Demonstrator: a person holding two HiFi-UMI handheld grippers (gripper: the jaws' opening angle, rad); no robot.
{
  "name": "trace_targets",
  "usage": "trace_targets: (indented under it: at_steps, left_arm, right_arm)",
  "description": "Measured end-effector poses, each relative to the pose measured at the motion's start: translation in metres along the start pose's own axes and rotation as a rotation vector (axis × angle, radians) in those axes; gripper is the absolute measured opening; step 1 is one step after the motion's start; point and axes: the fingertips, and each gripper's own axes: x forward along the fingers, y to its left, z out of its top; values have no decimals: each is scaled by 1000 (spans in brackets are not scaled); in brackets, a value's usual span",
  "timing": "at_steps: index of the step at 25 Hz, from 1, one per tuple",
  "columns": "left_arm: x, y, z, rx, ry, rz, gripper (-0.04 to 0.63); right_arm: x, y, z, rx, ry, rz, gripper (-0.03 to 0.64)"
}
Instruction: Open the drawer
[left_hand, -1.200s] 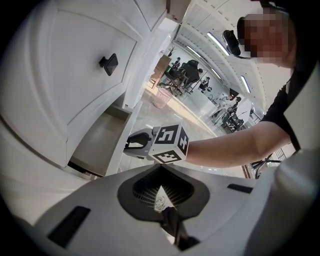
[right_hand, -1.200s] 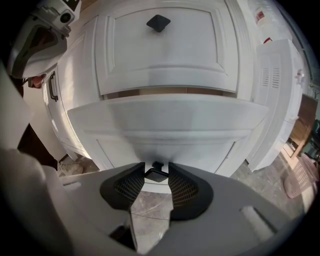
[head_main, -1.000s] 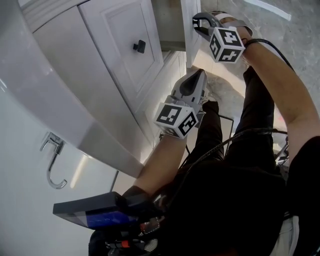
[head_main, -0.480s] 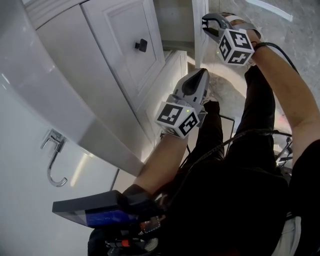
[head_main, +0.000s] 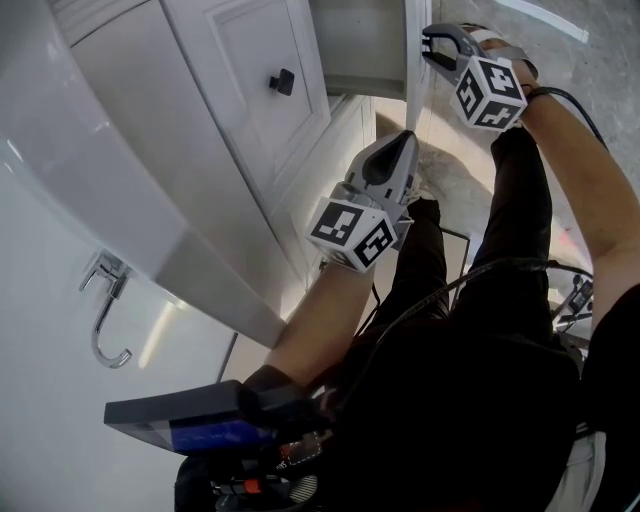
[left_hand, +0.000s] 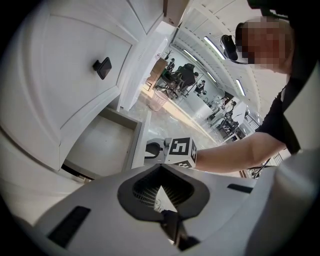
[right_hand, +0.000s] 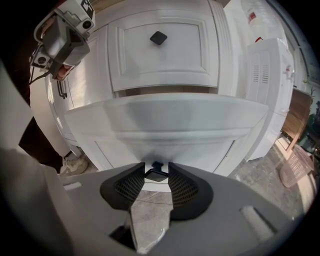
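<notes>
The drawer (head_main: 350, 45) stands pulled out from the white cabinet, at the far end of the scene in the head view. Its open box shows between the cabinet face and its own front panel (head_main: 413, 60). In the right gripper view the drawer front (right_hand: 160, 120) fills the middle of the frame, directly ahead of my right gripper (right_hand: 157, 172).

My right gripper (head_main: 432, 45) sits at the right of the drawer front, with its jaws pointing at the panel. The black drawer knob (right_hand: 157, 174) lies between the two jaws. The jaws stand moderately apart, no wider than the knob, and each pad (right_hand: 180, 187) meets one side of it. This gripper is therefore clamped on the drawer knob and touches nothing else.

My left gripper (head_main: 405, 140) hangs nearer to me and slightly left of the right one, well apart from the drawer. In the left gripper view its jaws (left_hand: 160, 167) meet at the tips, with nothing between them. From there, the open drawer (left_hand: 107, 145) lies at lower left, with my right gripper (left_hand: 152, 150) just beside its front edge.

Above the drawer is a panelled cabinet door (right_hand: 160, 50) with its own black door knob (right_hand: 158, 37), which neither gripper touches.
</notes>
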Motion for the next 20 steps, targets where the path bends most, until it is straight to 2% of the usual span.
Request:
trace_targets:
  at_steps: [20]
  left_arm:
    - [-3,-2,6,33,-7,-2,0]
  right_arm:
    - [-27,4,-28,8,14,-6,143]
